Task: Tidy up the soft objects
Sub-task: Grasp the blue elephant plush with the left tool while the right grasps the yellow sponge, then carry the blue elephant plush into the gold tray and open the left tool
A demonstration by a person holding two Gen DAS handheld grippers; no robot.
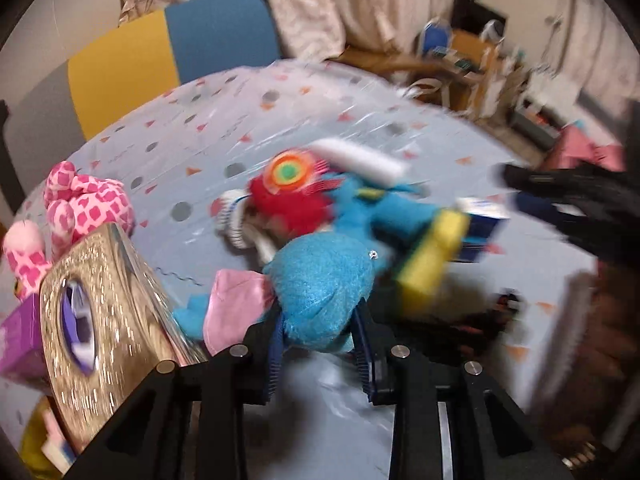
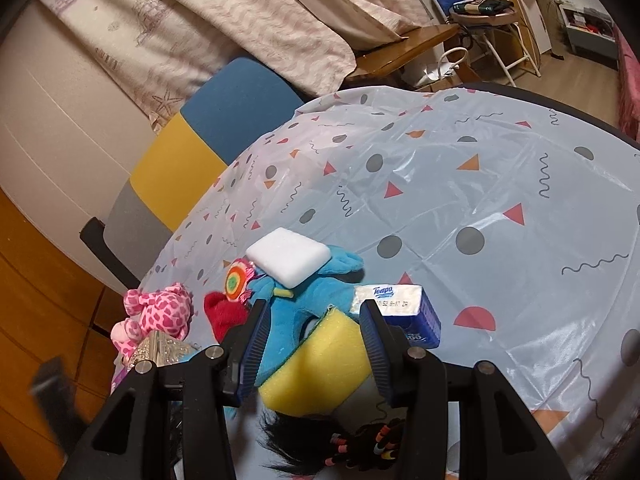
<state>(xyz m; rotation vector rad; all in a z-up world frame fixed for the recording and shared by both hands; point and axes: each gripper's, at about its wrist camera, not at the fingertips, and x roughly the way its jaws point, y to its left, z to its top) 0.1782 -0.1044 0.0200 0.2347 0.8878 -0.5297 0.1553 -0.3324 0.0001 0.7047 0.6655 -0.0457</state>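
Observation:
A blue plush toy (image 1: 320,280) lies in a heap on the table, and my left gripper (image 1: 320,316) is shut on its near end; this view is blurred. A white foam block (image 2: 288,260) rests on the blue plush (image 2: 288,320). Beside it are a red plush (image 2: 224,316) with a round lollipop (image 2: 236,280) and a pink spotted plush (image 2: 160,312). My right gripper (image 2: 313,306) is shut on a tilted yellow sponge (image 2: 320,360), also seen as the yellow sponge (image 1: 432,264) from the left. A Tempo tissue pack (image 2: 396,304) lies just right of it.
A shiny embossed tissue box (image 1: 100,320) stands tilted at the left, with a purple box (image 1: 20,340) behind it. A pink cloth (image 1: 236,300) lies by the blue plush. Black hair with coloured beads (image 2: 360,444) lies near me. A yellow and blue chair (image 2: 208,144) stands behind the patterned tablecloth (image 2: 480,200).

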